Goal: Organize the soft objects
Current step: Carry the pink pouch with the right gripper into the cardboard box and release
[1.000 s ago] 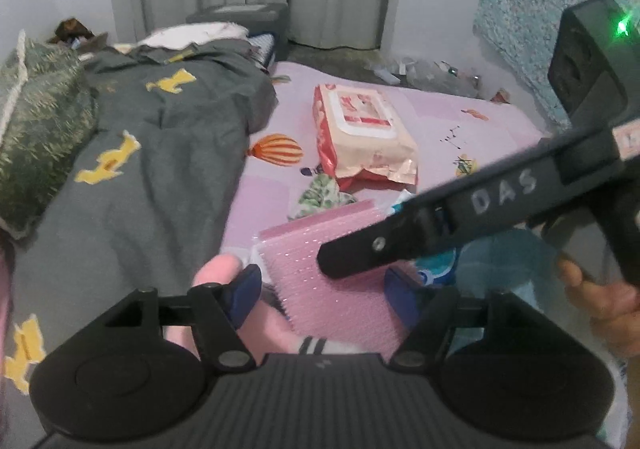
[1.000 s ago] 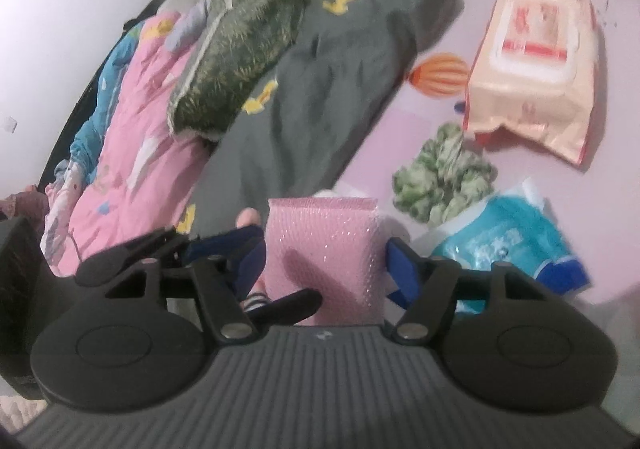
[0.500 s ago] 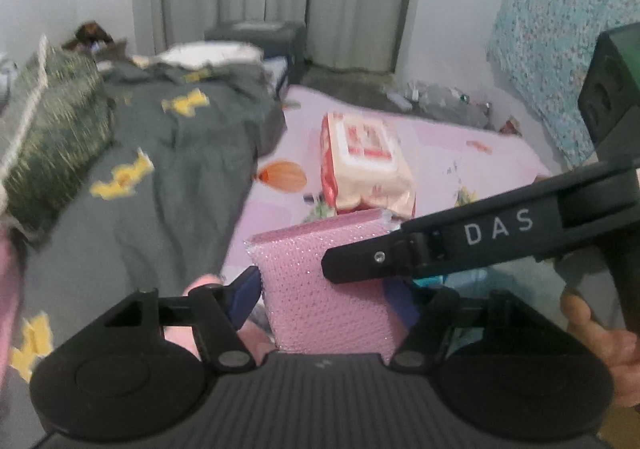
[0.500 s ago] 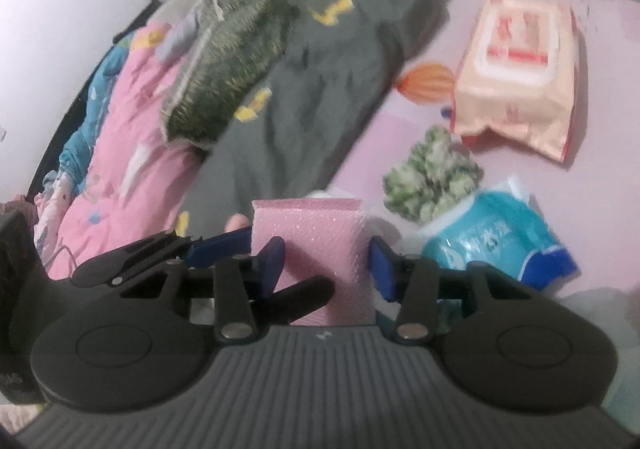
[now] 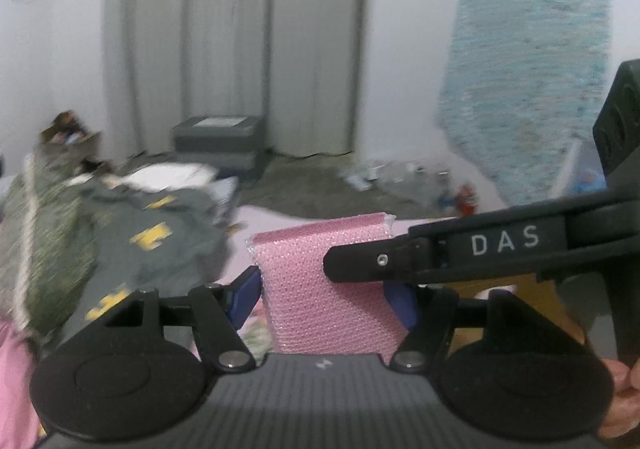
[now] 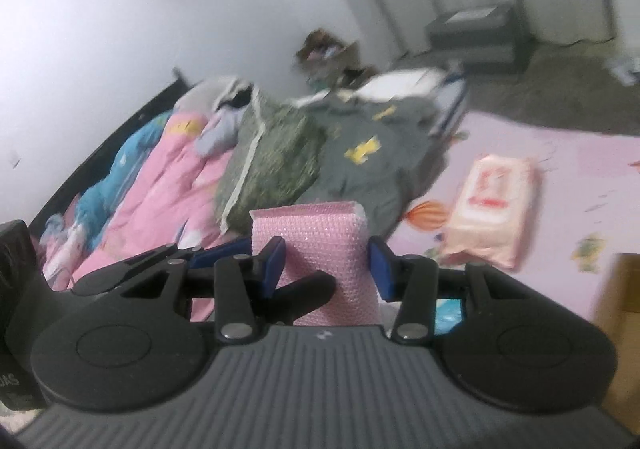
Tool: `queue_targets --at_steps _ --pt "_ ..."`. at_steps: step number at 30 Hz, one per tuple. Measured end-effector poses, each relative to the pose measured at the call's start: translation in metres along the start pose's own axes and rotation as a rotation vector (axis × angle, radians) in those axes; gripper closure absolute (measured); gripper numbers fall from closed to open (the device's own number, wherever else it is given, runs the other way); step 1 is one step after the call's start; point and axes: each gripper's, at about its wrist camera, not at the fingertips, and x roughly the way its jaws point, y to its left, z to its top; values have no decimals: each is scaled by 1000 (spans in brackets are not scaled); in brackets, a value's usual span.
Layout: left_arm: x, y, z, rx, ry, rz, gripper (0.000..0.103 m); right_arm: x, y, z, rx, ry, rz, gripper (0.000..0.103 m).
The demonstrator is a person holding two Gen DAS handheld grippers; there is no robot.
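You have the pink bubble-wrap pouch point(image 5: 320, 301) up off the bed point(image 6: 560, 153), held between both grippers at once. Your left gripper point(image 5: 320, 295) stands fairly wide with a blue pad against each side edge of the pouch, so it is pinching it across its width. Your right gripper point(image 6: 326, 259) is narrower, and its pads press the same pouch point(image 6: 320, 245) from either side; one finger of the other tool crosses in front of it in each view.

Judging by its look, the pouch is very light, soft and springy. It will give under the pads instead of resisting, and the plastic skin may slide, so squeeze only enough to keep it from slipping. The best hold is across the flat middle of the body, not at the thin sealed rim along the top, which would fold over. With two grippers on it, pull apart gently or it may stretch or tear at the seam.

Both views are smeared with motion blur. The lower end of the pouch is hidden behind each tool's body, so you cannot tell how deep it sits between the pads or whether anything is inside. The wet-wipes pack point(image 6: 494, 217) and the grey blanket point(image 6: 372, 161) lie on the bed, and a brown box point(image 6: 618, 333) is cut off at the right edge
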Motion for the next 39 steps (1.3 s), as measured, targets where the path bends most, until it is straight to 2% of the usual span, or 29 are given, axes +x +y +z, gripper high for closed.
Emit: queue_targets --at_steps 3,6,11,16,19,23,26,31,35,39 --pt "5 -42 12 31 -3 -94 34 -51 -16 1 40 -56 -65 58" --pt "22 -85 18 56 30 -190 34 -100 -44 -4 107 -95 -136 58" --pt "72 -150 9 105 163 -292 32 -154 -110 -25 263 -84 -250 57" --pt "131 -186 -14 141 340 -305 32 -158 -188 -59 460 3 -288 56" --pt "163 -196 -28 168 436 -276 32 -143 -230 -81 571 59 -269 55" --pt "191 -201 -52 216 518 -227 28 -114 -275 -109 683 106 -219 54" --pt "200 -198 -59 223 528 -211 27 -91 -302 -124 737 124 -210 54" --pt "190 -190 -61 216 493 -207 26 -66 -314 -130 749 112 -229 54" --pt "165 -175 -47 194 429 -219 26 -66 -307 -125 694 122 -289 54" --pt "141 -156 -38 178 374 -219 26 -64 -292 -130 625 168 -389 56"
